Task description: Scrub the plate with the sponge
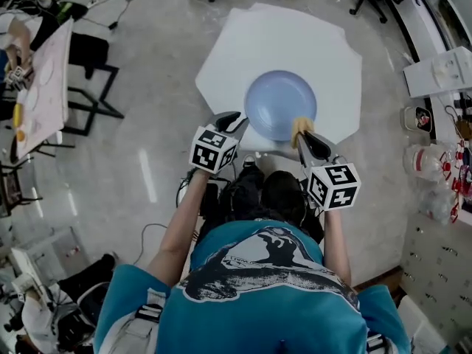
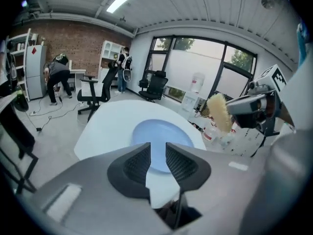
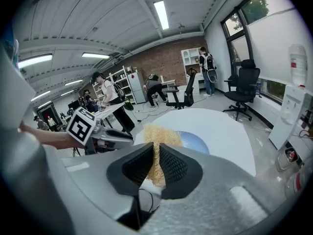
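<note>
White many-sided table point(image 1: 247, 43) with a single pale blue plate point(image 1: 279, 103) lying flat toward its near edge

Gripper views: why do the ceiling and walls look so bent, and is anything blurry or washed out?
Left gripper view: the wide-angle lens bows the ceiling, corners go black, windows wash out. Right gripper view: same bowing; the sponge near the lens looks soft. Head view: little bending, light streaks glare off the floor.

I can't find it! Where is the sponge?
Head view: the sponge is pinched in the right gripper, at the blue plate's near right edge.
</note>
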`<state>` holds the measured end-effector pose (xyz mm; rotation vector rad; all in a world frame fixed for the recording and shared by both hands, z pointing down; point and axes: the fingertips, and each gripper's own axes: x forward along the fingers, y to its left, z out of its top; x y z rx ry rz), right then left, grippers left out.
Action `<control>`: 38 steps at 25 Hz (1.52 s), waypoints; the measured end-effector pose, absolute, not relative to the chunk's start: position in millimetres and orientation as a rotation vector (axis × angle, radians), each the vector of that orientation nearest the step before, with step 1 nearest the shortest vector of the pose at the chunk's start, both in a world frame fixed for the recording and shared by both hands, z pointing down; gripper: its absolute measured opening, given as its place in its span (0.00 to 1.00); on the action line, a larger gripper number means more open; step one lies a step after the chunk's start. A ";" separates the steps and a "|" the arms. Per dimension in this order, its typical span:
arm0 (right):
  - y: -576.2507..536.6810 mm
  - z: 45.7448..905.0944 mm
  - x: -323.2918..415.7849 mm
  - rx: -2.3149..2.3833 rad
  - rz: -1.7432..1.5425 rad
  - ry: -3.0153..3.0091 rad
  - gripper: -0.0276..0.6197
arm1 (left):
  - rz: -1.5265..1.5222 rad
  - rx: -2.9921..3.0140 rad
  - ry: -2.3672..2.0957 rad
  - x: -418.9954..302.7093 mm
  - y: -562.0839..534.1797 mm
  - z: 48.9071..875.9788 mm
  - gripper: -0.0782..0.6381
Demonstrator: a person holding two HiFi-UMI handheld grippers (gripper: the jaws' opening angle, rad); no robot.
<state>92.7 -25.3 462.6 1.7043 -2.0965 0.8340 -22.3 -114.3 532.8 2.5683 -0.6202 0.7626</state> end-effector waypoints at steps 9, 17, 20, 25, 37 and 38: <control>-53.5 485.0 115.4 1.558 0.825 -2.137 0.10 | 0.886 2.311 -0.633 -0.2 -127.7 614.4 0.29; -97.5 543.3 127.2 1.300 0.789 -2.111 0.10 | 0.865 2.169 -0.712 6.6 -130.2 639.0 0.24; -121.7 565.9 134.2 1.270 0.839 -2.091 0.10 | 0.827 2.128 -0.743 6.1 -130.8 639.7 0.22; -163.0 602.9 150.3 1.274 0.911 -2.017 0.10 | 0.783 2.091 -0.781 4.5 -130.9 641.3 0.21; -199.6 646.7 161.4 1.352 1.063 -1.826 0.10 | 0.945 2.216 -0.752 10.3 -134.9 633.4 0.23; -200.3 647.1 159.3 1.358 1.067 -1.824 0.11 | 0.935 2.213 -0.751 10.0 -134.2 633.2 0.23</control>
